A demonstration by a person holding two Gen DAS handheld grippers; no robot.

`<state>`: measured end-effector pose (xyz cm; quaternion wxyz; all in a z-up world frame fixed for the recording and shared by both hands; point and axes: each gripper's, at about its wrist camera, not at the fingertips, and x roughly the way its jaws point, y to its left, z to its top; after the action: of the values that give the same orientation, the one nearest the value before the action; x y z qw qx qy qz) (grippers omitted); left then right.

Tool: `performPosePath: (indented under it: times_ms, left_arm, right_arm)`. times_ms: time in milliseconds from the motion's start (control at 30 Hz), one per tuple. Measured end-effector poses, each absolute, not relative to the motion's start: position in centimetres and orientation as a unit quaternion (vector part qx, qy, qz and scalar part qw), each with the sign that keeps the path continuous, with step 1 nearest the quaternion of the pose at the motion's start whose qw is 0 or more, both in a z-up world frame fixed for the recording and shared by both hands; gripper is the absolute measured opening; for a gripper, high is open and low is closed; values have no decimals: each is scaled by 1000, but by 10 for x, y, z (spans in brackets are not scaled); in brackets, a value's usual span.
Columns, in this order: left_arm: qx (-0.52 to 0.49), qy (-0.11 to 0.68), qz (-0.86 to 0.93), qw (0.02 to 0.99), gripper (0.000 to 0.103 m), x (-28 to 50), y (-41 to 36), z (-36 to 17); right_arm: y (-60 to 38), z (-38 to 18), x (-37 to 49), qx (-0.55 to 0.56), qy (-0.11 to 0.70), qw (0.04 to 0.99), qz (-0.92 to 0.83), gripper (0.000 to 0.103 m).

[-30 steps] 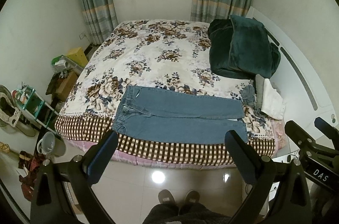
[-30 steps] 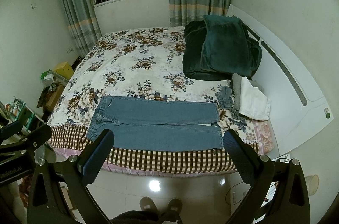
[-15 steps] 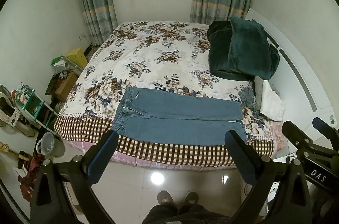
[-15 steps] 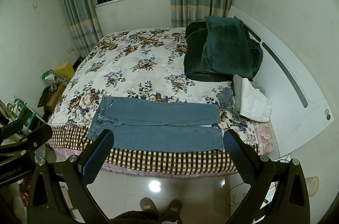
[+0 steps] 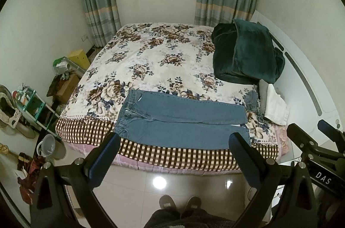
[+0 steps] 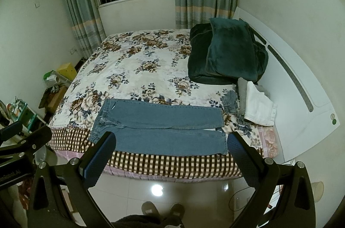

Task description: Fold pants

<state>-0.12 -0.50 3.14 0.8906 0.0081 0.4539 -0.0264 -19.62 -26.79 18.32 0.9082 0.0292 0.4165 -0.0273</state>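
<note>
Blue jeans (image 5: pixel 181 120) (image 6: pixel 159 126) lie flat along the near edge of the floral bed (image 5: pixel 151 60) (image 6: pixel 138 68), waistband to the left, both legs stretched to the right. My left gripper (image 5: pixel 174 141) hangs open above the floor in front of the bed, well short of the jeans, with nothing between its fingers. My right gripper (image 6: pixel 170 141) is likewise open and empty, at a similar distance. Each gripper shows at the edge of the other's view.
A dark green blanket (image 5: pixel 245 55) is heaped at the bed's right, with folded white and grey clothes (image 5: pixel 273 103) in front of it. The white headboard (image 6: pixel 301 85) runs along the right. Clutter, a shelf (image 5: pixel 32 103) and a bucket (image 5: pixel 48 146) stand left. My feet (image 5: pixel 179 204) are on the tiled floor.
Both views have shifted very slightly; the bed and jeans sit a touch lower in the frames. Both grippers stay open and nothing on the bed has moved.
</note>
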Motion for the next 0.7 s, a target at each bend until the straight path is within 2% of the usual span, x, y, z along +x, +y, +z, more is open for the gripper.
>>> performPosePath:
  times_ms: [367, 433, 700]
  left_arm:
    - [7, 455, -27, 890, 103, -3, -3, 32]
    - [8, 456, -26, 889, 103, 1, -6, 35]
    - [4, 459, -13, 888, 103, 13, -17, 36]
  right_arm:
    - [-268, 179, -197, 29, 416, 908, -27, 103]
    - [-256, 210, -195, 29, 419, 907, -24, 103]
    - [-258, 231, -185, 31, 431, 902, -7, 103]
